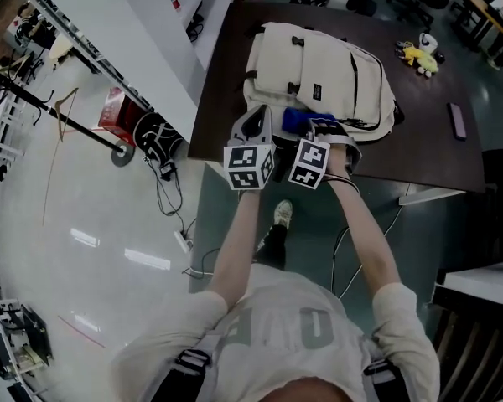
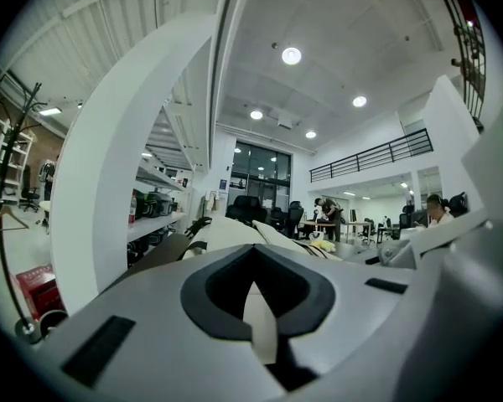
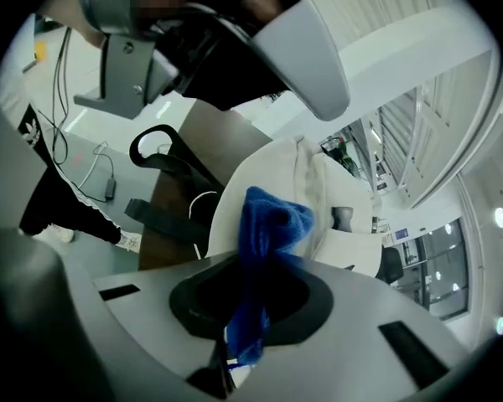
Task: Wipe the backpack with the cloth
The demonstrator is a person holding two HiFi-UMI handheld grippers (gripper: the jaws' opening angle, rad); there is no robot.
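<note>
A cream backpack (image 1: pixel 318 74) lies flat on a dark brown table (image 1: pixel 436 153). Both grippers are at its near edge, side by side. My right gripper (image 1: pixel 320 129) is shut on a blue cloth (image 1: pixel 296 121), which sticks out between its jaws over the backpack's near end. In the right gripper view the cloth (image 3: pixel 272 220) stands up from the right gripper (image 3: pixel 250 312) with the backpack (image 3: pixel 327 195) behind it. My left gripper (image 1: pixel 256 126) is at the backpack's near left corner. In the left gripper view the left gripper (image 2: pixel 256 300) is shut on a cream strip of the backpack (image 2: pixel 235 234).
A yellow plush toy (image 1: pixel 421 57) and a slim dark object (image 1: pixel 458 121) lie on the table's right part. On the floor to the left are a red box (image 1: pixel 113 107), a dark bag (image 1: pixel 155 134) and cables (image 1: pixel 174 216). White shelving runs along the left.
</note>
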